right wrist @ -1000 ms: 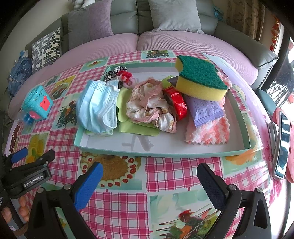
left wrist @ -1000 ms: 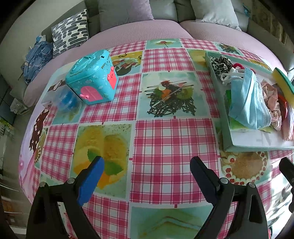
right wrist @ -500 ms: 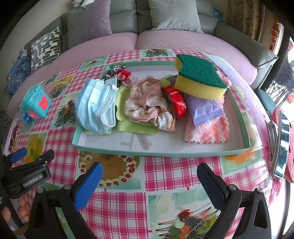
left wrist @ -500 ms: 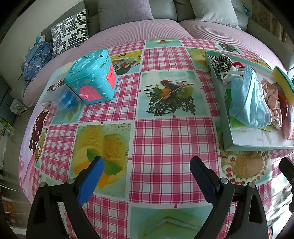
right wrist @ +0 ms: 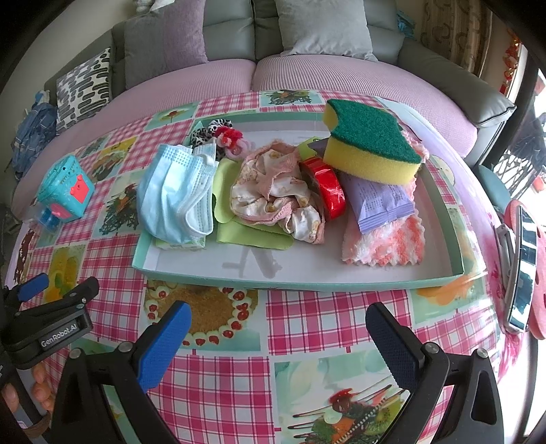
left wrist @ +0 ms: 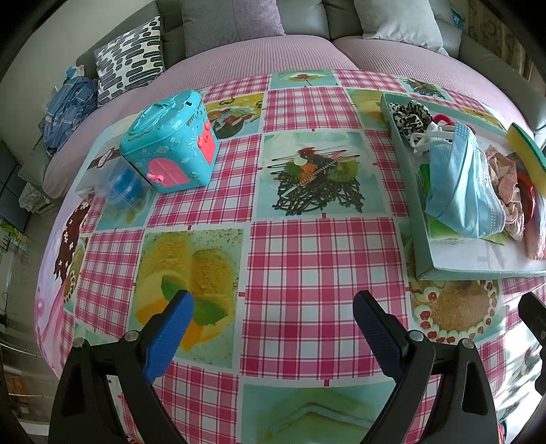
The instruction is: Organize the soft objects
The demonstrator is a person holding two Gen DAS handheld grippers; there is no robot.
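A shallow teal tray [right wrist: 307,283] [left wrist: 477,269] on the checked tablecloth holds a heap of soft things: a blue face mask [right wrist: 174,191] [left wrist: 460,184], a pink patterned cloth [right wrist: 273,191], a yellow-green sponge [right wrist: 368,143], a pink-white knitted cloth [right wrist: 385,246], green cloths [right wrist: 249,235], scrunchies [right wrist: 218,131], a red tape roll [right wrist: 324,186] and a purple packet [right wrist: 378,201]. My right gripper [right wrist: 278,324] is open just in front of the tray, holding nothing. My left gripper [left wrist: 273,317] is open over bare tablecloth, left of the tray.
A turquoise toy house box [left wrist: 170,143] and a clear box with a blue thing inside [left wrist: 116,184] stand at the table's far left. A sofa with cushions [right wrist: 307,30] runs behind the table. A phone on a red mat [right wrist: 522,266] lies at the right edge.
Both grippers have barely drifted; the tray appears slightly lower and nearer in the right wrist view. Nothing was taken hold of or let go.
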